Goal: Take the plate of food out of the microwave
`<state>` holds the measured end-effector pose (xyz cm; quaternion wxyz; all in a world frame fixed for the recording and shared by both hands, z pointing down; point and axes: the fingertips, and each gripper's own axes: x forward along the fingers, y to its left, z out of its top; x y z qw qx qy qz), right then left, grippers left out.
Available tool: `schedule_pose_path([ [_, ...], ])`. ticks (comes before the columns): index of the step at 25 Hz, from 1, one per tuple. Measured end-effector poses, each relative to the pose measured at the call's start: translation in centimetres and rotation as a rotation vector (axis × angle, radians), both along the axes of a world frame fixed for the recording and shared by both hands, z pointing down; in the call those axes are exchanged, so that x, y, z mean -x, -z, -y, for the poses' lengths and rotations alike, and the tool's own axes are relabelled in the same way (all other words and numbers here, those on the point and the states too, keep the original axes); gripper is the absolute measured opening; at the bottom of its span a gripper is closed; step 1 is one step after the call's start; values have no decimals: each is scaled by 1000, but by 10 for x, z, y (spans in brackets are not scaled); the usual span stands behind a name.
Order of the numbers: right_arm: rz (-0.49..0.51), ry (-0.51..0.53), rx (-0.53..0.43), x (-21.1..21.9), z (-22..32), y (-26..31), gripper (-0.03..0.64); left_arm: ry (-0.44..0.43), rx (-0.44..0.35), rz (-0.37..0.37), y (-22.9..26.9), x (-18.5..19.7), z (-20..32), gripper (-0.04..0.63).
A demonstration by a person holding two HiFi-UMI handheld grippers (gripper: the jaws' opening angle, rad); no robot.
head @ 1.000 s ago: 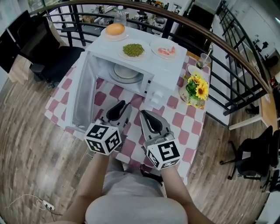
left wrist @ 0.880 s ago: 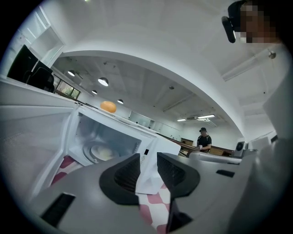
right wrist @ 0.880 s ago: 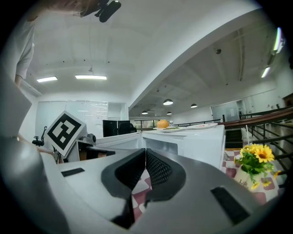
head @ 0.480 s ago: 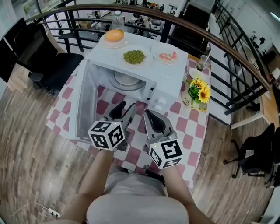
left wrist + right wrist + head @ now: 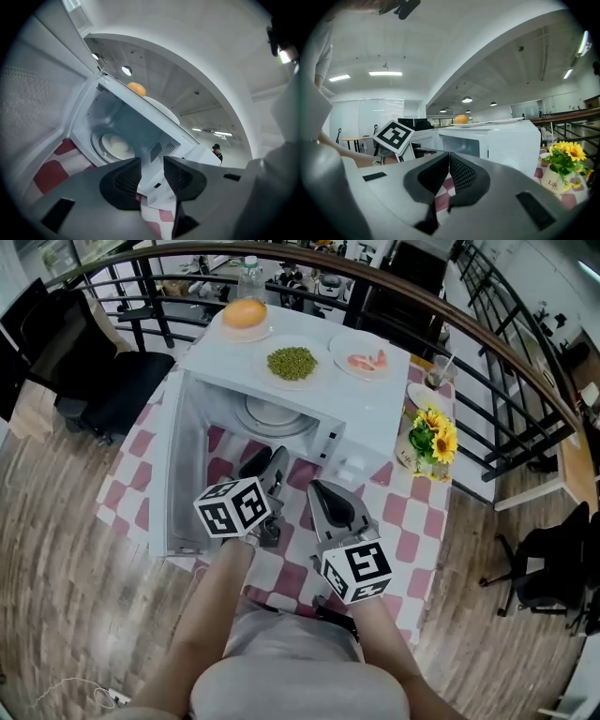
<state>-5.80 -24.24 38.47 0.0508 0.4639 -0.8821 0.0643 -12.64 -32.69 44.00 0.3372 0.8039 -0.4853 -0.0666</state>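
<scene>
A white microwave (image 5: pixel 361 418) stands on the checked tablecloth with its door (image 5: pixel 173 474) swung open to the left. Inside, a white plate of pale food (image 5: pixel 272 413) lies on the turntable; the left gripper view shows this plate (image 5: pixel 115 146) deep in the cavity. My left gripper (image 5: pixel 267 463) is just in front of the opening, short of the plate. Its jaws are closing, with a gap still showing and nothing between them (image 5: pixel 152 161). My right gripper (image 5: pixel 319 488) hangs over the cloth in front of the control panel, shut and empty (image 5: pixel 449 157).
Three plates sit on the microwave's top: an orange bun (image 5: pixel 246 313), green peas (image 5: pixel 292 363) and pink food (image 5: pixel 367 360). A pot of sunflowers (image 5: pixel 431 437) and a glass with a straw (image 5: pixel 434 376) stand to the right. A curved railing (image 5: pixel 487 343) runs behind the table.
My left gripper has moved forward toward the microwave's opening. The right gripper has stayed almost where it was.
</scene>
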Motion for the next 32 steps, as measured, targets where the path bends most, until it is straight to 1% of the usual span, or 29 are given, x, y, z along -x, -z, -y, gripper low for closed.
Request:
schedule_pose_path([
  [1, 0, 0, 3, 1, 1, -1, 26, 7, 17, -16, -3, 2, 5, 144],
  [2, 0, 0, 7, 1, 3, -1, 25, 12, 35, -31, -7, 3, 9, 158],
  [6, -2, -4, 18, 2, 11, -5, 26, 45, 119, -103, -25, 11, 26, 231],
  [9, -18, 3, 17, 6, 16, -6, 25, 97, 179, -146, -41, 20, 39, 246],
  [14, -44, 12, 21, 15, 25, -11, 25, 178, 272, -166, -66, 31, 58, 289],
  [16, -56, 19, 21, 20, 27, -12, 25, 214, 323, -173, -77, 36, 63, 295],
  [18, -64, 26, 26, 24, 29, -15, 25, 247, 373, -163, -89, 41, 66, 295],
  [20, -62, 28, 37, 26, 31, -20, 25, 269, 415, -155, -100, 44, 70, 295],
  [25, -63, 12, 80, 23, 35, -37, 25, 302, 510, -160, -118, 41, 86, 310],
  [29, -70, 11, 103, 20, 39, -46, 26, 348, 581, -190, -129, 43, 97, 319],
  [32, -74, 3, 118, 17, 43, -51, 25, 384, 617, -216, -135, 45, 104, 331],
])
